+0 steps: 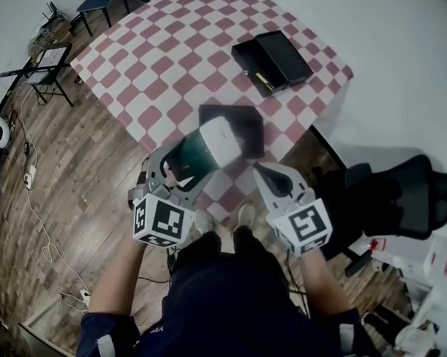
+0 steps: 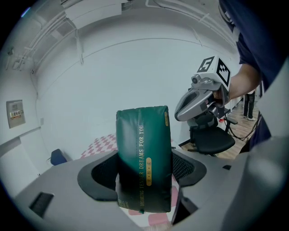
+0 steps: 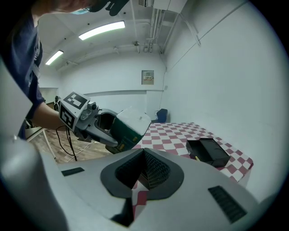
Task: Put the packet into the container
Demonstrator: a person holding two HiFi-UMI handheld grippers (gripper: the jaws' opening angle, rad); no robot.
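A dark green packet (image 2: 143,158) with gold print and a white end (image 1: 221,140) stands upright between the jaws of my left gripper (image 2: 144,173), which is shut on it. In the head view the left gripper (image 1: 188,159) holds the packet (image 1: 201,153) over the table's near edge, just in front of a black square container (image 1: 245,123). My right gripper (image 1: 271,178) hangs to the right of the packet, apart from it. Its pads (image 3: 151,169) meet with nothing between them. The right gripper view shows the left gripper with the packet (image 3: 126,127) at the left.
The table has a red and white checked cloth (image 1: 168,59). An open black box (image 1: 270,59) with its lid beside it lies at the far right of the table (image 3: 208,152). A black office chair (image 1: 389,197) stands right of me, folding chairs (image 1: 48,70) far left, cables on the wooden floor.
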